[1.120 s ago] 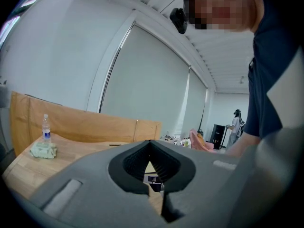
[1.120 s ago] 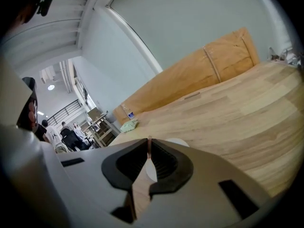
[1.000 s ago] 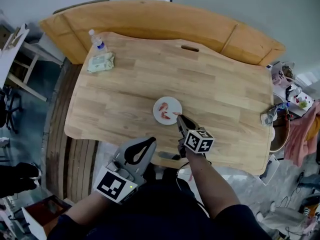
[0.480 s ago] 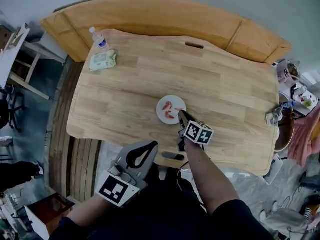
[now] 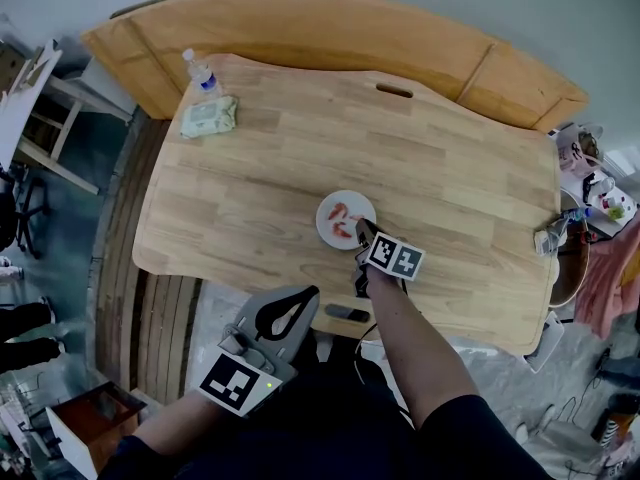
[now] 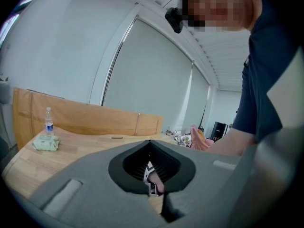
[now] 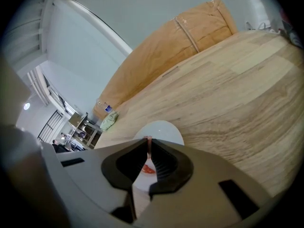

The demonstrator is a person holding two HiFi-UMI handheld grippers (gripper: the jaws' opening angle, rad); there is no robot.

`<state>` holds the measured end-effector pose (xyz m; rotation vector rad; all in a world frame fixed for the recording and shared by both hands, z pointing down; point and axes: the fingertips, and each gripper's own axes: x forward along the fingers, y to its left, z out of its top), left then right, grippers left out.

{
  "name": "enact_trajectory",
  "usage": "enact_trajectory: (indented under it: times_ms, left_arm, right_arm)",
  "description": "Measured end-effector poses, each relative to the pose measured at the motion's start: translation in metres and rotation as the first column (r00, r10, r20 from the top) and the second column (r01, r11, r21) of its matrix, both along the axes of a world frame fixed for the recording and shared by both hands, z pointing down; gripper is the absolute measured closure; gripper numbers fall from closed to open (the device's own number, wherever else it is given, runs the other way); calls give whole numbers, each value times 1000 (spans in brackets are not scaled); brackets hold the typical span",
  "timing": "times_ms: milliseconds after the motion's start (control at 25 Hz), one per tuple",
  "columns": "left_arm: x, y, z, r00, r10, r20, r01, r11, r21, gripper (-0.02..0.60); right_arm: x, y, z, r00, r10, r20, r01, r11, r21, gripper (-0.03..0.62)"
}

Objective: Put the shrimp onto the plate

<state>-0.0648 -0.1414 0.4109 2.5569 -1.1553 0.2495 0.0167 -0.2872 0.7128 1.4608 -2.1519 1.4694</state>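
A small white plate (image 5: 356, 206) lies on the wooden table (image 5: 450, 178), near its front edge. Two red shrimp (image 5: 338, 212) lie on the plate. My right gripper (image 5: 361, 227) reaches over the plate's near rim. In the right gripper view its jaws (image 7: 148, 140) are closed on a thin pink shrimp (image 7: 148, 143) above the plate (image 7: 164, 127). Another shrimp (image 7: 147, 169) shows below, through the gap. My left gripper (image 5: 308, 292) hangs off the table's front edge, shut and holding nothing (image 6: 150, 142).
A water bottle (image 5: 201, 74) and a green pack of wipes (image 5: 208, 117) sit at the table's far left corner. A curved wooden bench (image 5: 300, 28) runs behind the table. Clutter (image 5: 590, 193) crowds the right side. A dark object (image 5: 347, 313) lies at the table's front edge.
My right gripper has moved slightly forward, from beside the plate's rim to over it, still closed. The left gripper has stayed where it was.
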Motion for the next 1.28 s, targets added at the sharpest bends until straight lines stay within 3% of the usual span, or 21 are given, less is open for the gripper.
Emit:
enact_trajectory:
  times_ms: [560,1040,1280]
  left_arm:
    - [-1,0,1,1000,0,-9,0,1000,-6,577]
    - [0,2,2,1000,-9,-22,9,1000,-13,577]
    - [2,4,-2,999,-10,-36,9,1000,-12,577]
  right_arm:
    - [0,-4,19,994,90,54,-82,988,-132,559]
    - [4,0,31,996,93,7,-89,968,-233,528]
    - [1,3,29,985,142,102,-107,949,-297,474]
